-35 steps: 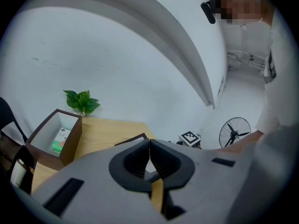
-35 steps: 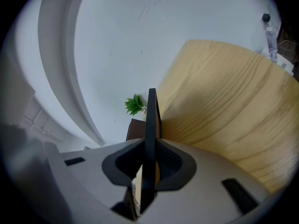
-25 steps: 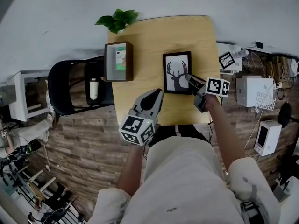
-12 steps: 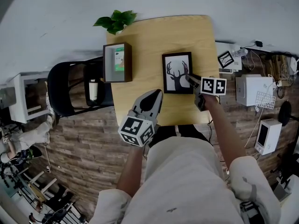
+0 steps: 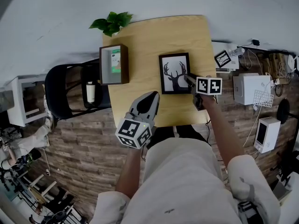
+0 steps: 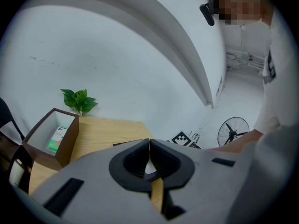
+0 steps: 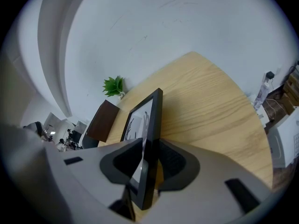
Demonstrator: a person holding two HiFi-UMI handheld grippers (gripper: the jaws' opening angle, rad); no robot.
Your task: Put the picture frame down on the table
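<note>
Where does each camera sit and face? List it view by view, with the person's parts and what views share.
Head view: on the person's head, looking steeply down at the table; forearms, lap, left gripper and right gripper show.
Left gripper view: on the left gripper, along its shut, empty jaws toward the white wall; shirt and arm at right.
Right gripper view: on the right gripper, along jaws clamped on the picture frame.
Shared: all show the plant and brown box.

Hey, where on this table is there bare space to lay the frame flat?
The table is bare across its far half, right of the plant, and in the lane between the box and the frame. Crowded: the left edge, with box and plant, and the near right, where the right claw grips the frame.
</note>
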